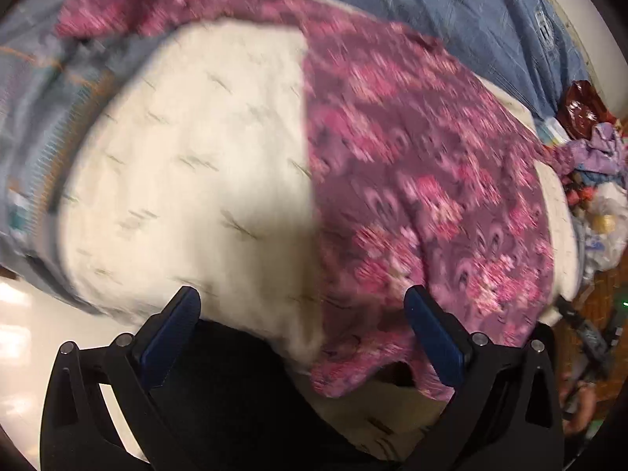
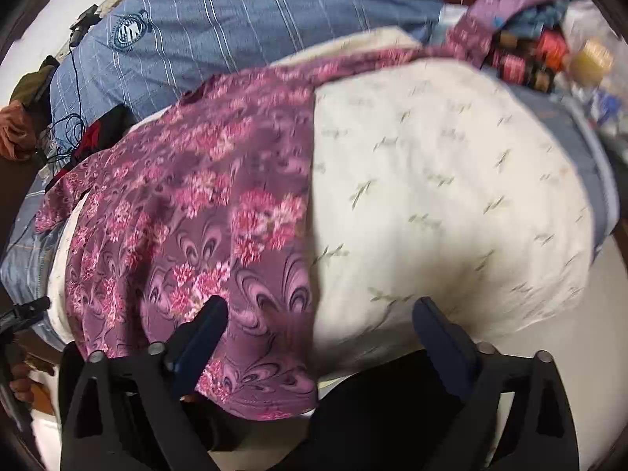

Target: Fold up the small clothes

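a: what is seen nearest in the left wrist view?

b: the left gripper [image 1: 302, 302] is seen with its blue-padded fingers [image 1: 172, 337] spread wide, nothing being held between them. the near hem of a purple floral garment [image 1: 412, 196] is draped just in front of the right-hand finger; whether it is touched cannot be told, since the frame is blurred.

a: and in the right wrist view?

b: the right gripper [image 2: 320, 310] is likewise spread wide and nothing is clasped. its left-hand finger is laid against the purple floral garment [image 2: 204, 212], whose lower edge hangs down between the fingers.

a: where is the garment laid?

b: it is spread over one half of a cream cushion [image 1: 188, 157] printed with small grey sprigs, a straight edge running down the cushion's middle. the other half of the cream cushion [image 2: 451, 196] is left bare.

a: what is shown farther off?

b: a blue striped cloth [image 2: 243, 11] bearing a round badge is seen behind the cushion, and the same blue striped cloth [image 1: 463, 11] appears in the left view. a heap of mixed clutter [image 2: 530, 39] is piled at the far corner.
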The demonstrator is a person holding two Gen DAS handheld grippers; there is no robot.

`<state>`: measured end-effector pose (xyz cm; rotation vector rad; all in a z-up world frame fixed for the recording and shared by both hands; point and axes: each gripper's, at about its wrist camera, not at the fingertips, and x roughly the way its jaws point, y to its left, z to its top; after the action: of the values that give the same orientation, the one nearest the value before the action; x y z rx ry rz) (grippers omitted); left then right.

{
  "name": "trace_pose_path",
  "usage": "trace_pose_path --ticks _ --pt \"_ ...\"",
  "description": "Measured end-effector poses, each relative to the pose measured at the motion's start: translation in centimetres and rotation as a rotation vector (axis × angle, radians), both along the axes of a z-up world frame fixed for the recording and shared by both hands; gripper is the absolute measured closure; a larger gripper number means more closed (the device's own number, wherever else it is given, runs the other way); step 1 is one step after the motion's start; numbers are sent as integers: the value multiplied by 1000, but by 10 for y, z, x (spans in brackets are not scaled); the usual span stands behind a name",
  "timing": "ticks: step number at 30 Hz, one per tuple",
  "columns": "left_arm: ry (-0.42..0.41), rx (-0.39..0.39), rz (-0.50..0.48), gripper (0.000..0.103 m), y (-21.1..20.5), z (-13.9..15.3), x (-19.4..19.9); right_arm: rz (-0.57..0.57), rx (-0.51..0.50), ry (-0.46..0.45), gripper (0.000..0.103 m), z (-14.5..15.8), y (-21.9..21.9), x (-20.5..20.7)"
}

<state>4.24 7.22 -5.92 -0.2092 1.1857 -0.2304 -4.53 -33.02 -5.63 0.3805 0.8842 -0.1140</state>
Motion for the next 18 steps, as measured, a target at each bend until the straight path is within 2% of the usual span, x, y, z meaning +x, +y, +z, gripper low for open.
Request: trace_pose_path --ticks 3,5,6,7,9,10,11,12,13,14,15,17,18 --pt "63 -44 -33 0 -19 -14 4 45 26 23 24 -12 9 10" --pt "95 -59 -36 0 -29 -21 5 68 41 38 40 -20 15 16" --pt "88 -39 -19 0 -33 -21 4 81 48 39 45 -23 18 18" --pt "78 -28 -5 1 -35 -19 3 86 44 39 55 -25 20 19" --pt "51 3 19 19 -35 -14 0 107 23 6 75 -23 24 16" --pt "40 33 33 39 -32 -10 -3 140 43 -15 96 -20 25 15" --pt "36 47 40 66 -29 -8 -3 145 35 -21 97 -17 26 14" --pt "32 36 47 79 -21 -6 -3 159 17 -38 97 -11 26 10" --pt "31 8 58 102 -10 -4 -4 170 7 -67 98 -2 24 6" --pt "35 -40 80 103 4 0 -6 161 2 -86 98 5 19 2" --pt "29 -43 108 103 13 2 -8 128 -2 -119 98 17 7 -3" --pt "10 28 163 103 29 4 -10 53 18 -152 98 31 -24 -12" --pt "18 25 175 103 36 2 -10 13 33 -143 97 31 -42 -14"
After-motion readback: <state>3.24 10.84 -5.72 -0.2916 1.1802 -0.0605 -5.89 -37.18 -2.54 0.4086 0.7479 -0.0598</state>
